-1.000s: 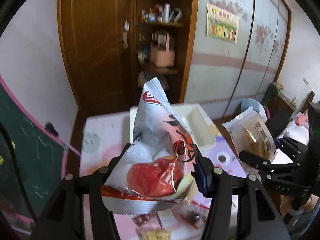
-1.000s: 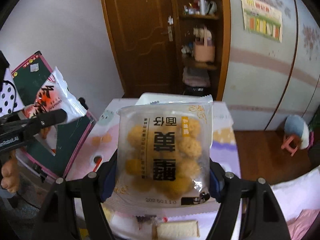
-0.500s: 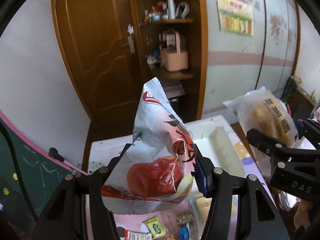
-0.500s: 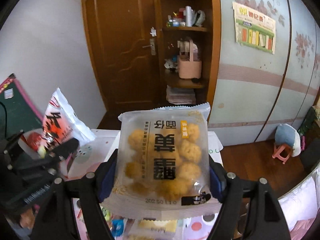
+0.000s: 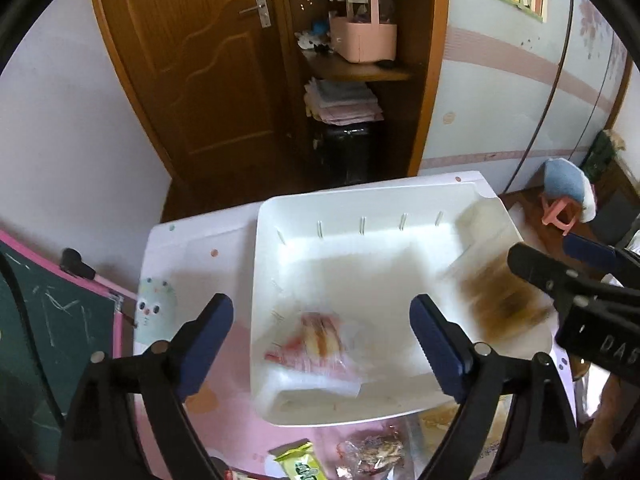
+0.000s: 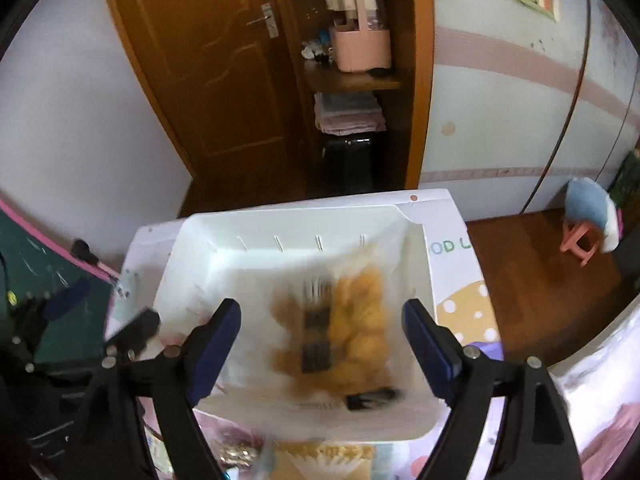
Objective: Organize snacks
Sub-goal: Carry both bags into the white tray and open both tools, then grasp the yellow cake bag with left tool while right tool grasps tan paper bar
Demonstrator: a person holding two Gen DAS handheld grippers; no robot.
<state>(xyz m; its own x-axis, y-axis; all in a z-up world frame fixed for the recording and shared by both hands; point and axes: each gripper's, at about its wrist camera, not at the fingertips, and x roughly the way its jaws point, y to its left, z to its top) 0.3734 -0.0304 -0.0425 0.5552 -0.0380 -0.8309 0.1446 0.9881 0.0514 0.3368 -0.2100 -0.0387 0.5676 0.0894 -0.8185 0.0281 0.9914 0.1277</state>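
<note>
Both packets, held half a second ago, are now released: the red snack bag (image 5: 320,344) and yellow puff packet (image 6: 344,328) lie blurred inside the white bin (image 5: 360,208), both left gripper (image 5: 320,344) and right gripper (image 6: 320,344) spread empty, so other snacks wait.

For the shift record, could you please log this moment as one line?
left gripper: open | right gripper: open | red snack bag: in white bin, blurred | yellow snack bag: in bin, blurred
</note>
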